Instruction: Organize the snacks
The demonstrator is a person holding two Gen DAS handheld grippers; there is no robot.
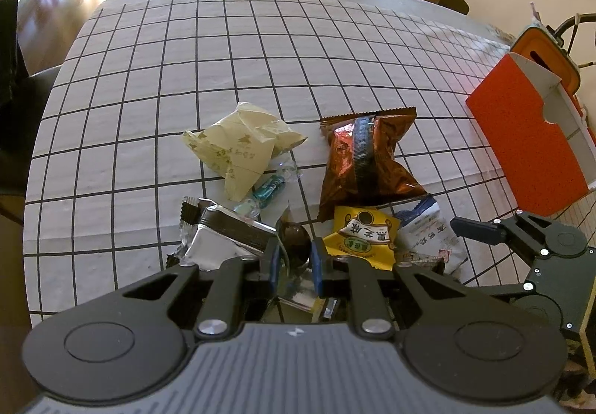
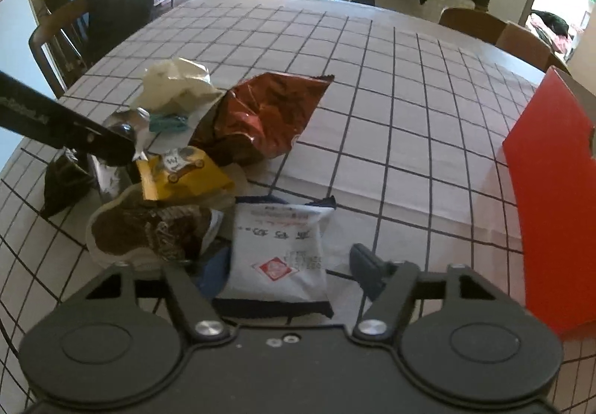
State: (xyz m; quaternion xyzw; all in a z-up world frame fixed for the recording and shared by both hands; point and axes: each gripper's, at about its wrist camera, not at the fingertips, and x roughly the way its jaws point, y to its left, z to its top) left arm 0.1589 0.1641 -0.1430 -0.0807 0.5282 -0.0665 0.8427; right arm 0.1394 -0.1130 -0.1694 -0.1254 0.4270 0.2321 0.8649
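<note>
A heap of snack packets lies on the checked tablecloth (image 1: 156,86). My left gripper (image 1: 294,257) is shut on a dark round wrapped sweet (image 1: 294,241) at the near edge of the heap, between a silver-black packet (image 1: 223,233) and a yellow packet (image 1: 359,237). A cream packet (image 1: 242,146) and a brown foil bag (image 1: 363,161) lie further out. My right gripper (image 2: 287,265) is open, its fingers (image 2: 367,267) on either side of a white packet (image 2: 277,250). The left gripper's arm (image 2: 67,123) shows at the left of the right wrist view.
An open red cardboard box (image 1: 525,138) stands at the table's right edge, also in the right wrist view (image 2: 555,187). Wooden chairs (image 2: 56,34) stand around the table. A small teal packet (image 1: 268,188) lies in the heap.
</note>
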